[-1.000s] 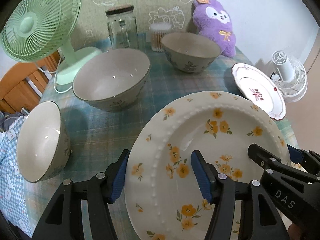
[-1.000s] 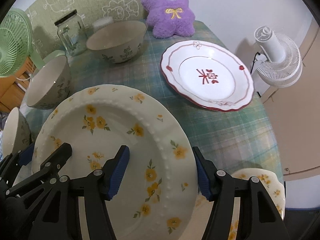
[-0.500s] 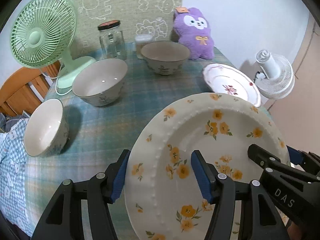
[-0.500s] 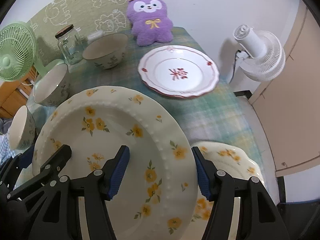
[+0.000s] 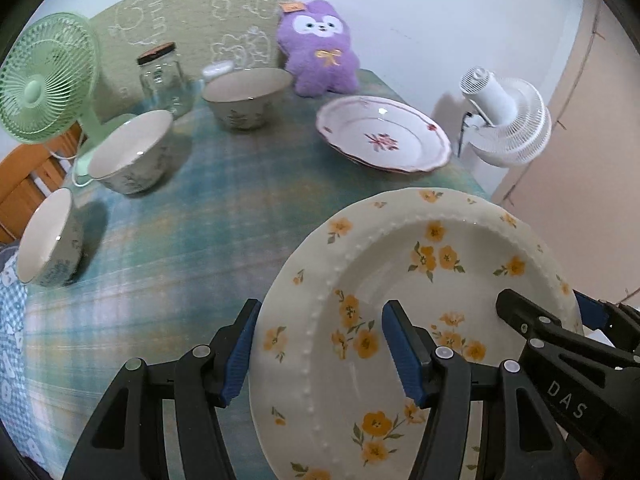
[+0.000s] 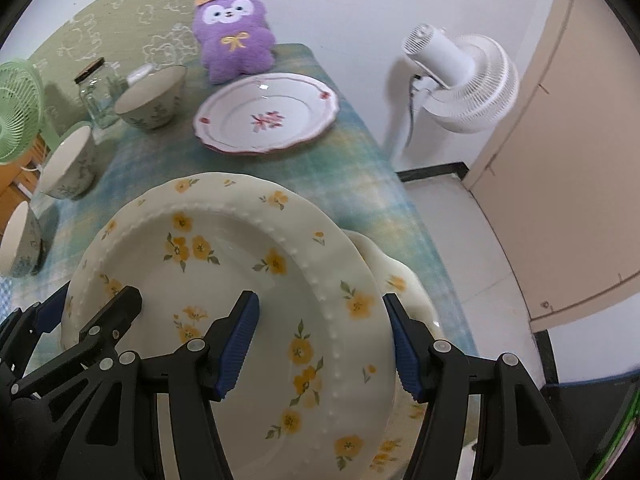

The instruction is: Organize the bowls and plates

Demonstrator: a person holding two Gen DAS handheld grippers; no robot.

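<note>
Flowered plate [image 6: 240,280] straddled at opposite rims by my left gripper [image 5: 320,348] and right gripper [image 6: 320,340], directly above second flowered plate [image 6: 404,284].

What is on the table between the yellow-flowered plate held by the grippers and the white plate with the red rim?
Only bare plaid tablecloth lies between the yellow-flowered plate and the red-rimmed white plate, in both wrist views.

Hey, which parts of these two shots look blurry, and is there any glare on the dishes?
Left wrist view: the tablecloth is smeared, the yellow-flowered plate stays sharp, and a small highlight sits on the red-rimmed plate. Right wrist view: the cloth is likewise soft, with a similar glint on that plate; the edges bend strongly.
</note>
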